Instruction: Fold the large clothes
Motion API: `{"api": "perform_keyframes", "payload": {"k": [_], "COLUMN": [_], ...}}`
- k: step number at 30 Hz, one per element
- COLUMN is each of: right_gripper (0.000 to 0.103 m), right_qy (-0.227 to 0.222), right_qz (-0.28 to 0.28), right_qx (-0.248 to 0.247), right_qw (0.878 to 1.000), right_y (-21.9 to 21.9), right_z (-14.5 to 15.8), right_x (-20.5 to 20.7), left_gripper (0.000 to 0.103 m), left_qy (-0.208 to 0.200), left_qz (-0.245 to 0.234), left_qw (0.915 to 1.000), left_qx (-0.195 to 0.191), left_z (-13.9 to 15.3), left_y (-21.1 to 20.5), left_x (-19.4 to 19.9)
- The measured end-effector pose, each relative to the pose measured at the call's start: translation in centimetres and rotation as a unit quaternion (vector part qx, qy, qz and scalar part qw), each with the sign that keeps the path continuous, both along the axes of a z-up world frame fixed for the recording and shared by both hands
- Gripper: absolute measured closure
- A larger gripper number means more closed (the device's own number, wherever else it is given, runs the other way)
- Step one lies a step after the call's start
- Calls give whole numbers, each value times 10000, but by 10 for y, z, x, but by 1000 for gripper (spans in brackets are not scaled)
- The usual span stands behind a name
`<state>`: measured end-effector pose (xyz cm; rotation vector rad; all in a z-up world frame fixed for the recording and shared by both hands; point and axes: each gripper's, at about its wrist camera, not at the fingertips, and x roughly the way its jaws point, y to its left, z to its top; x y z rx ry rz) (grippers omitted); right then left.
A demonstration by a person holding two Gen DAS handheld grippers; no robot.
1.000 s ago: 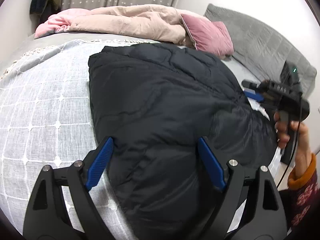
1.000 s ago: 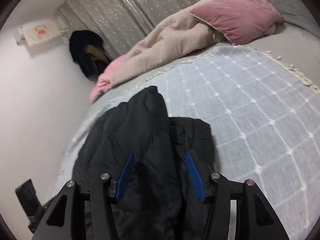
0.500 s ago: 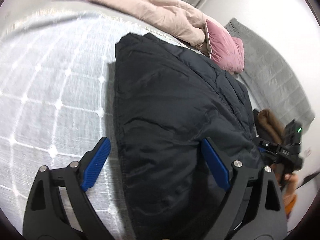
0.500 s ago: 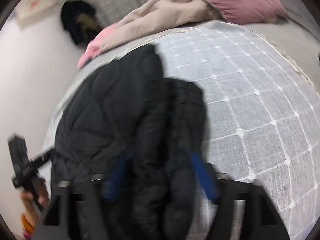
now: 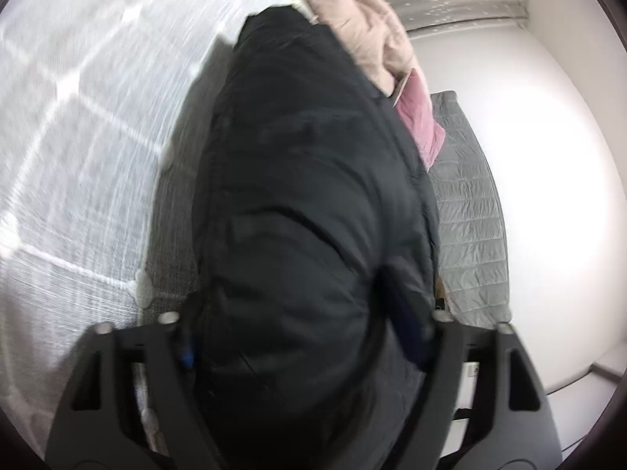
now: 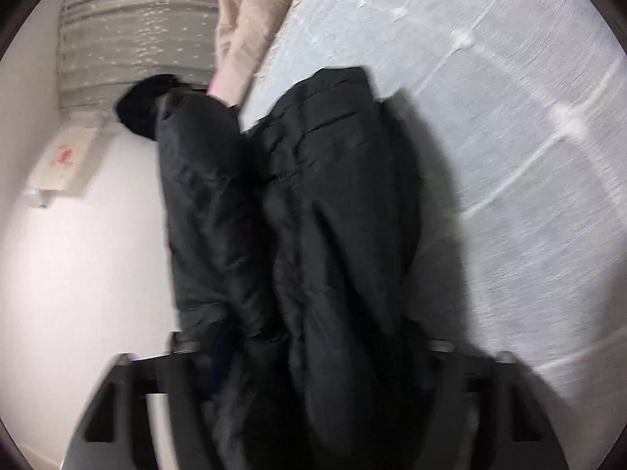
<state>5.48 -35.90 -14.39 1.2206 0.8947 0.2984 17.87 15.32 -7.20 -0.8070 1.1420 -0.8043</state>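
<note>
Your left gripper (image 5: 305,348) has the near edge of the black puffer jacket (image 5: 309,196) bulging between its jaws, which are closing; the blue pads are largely buried in the fabric, so a bite appears to be forming, though blur stops me confirming a firm hold. Your right gripper (image 6: 313,356) is in the same condition: jaws closing, thick black padding filling the gap, pads mostly hidden.

Progress: the jacket lies lengthwise on the white grid-patterned bedspread (image 5: 78,137), running away from you. In the right wrist view a sleeve or side panel (image 6: 203,215) is already laid in alongside the body, so the garment reads as narrowed into a long strip. I judge the lengthwise folding done or nearly so; the crosswise fold, bringing this near end over toward the far end, remains, along with smoothing.

Surroundings: bare bedspread lies to one side of the jacket, giving room to work. Just past the jacket's far end lies a beige quilt (image 5: 364,27), with a pink pillow (image 5: 421,125) and a grey quilted headboard (image 5: 470,215) beside it. A dotted curtain (image 6: 137,27) and a dark garment (image 6: 145,105) hang on the far wall.

Obstructions: the quilt sits close to the far end and may crowd the fold. The padding is bulky and slick-looking; expect it to spring back.
</note>
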Motion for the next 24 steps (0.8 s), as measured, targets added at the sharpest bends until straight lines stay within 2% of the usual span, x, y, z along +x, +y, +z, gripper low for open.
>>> {"api": "perform_keyframes", "payload": {"k": [2,5,7,14,20,24], "right_gripper": [60,69,69,70,70,70], "right_qy": [-69,-295,-443,-1090,-1581,-1890], "right_qz": [-56,11,107,832,1399,1857], "right_qx": [-25,-227,-289,-652,-572,-579], "right_qw": [10000,9993,9985,9884,9758,9625], "right_y": [4,24,33,118,198,268], "right_z": [4,21,27,64,85,97], "right_x": [11,19,25,54,103,133], "left_gripper": [41,45,46,48,48,48], "left_qy": [-225,-554,-739,-1136,-1527,-1746], "left_qz": [58,186,306,875,1628,2312], "left_qw": [9997,9983,9967,9894,9746,9568], "left_qx": [-1,83,133,220,197,254], "left_z": [13,33,44,64,83,92], "left_y": [8,27,44,125,200,254], "left_x": [-6,-16,-21,-31,-38,-51]}}
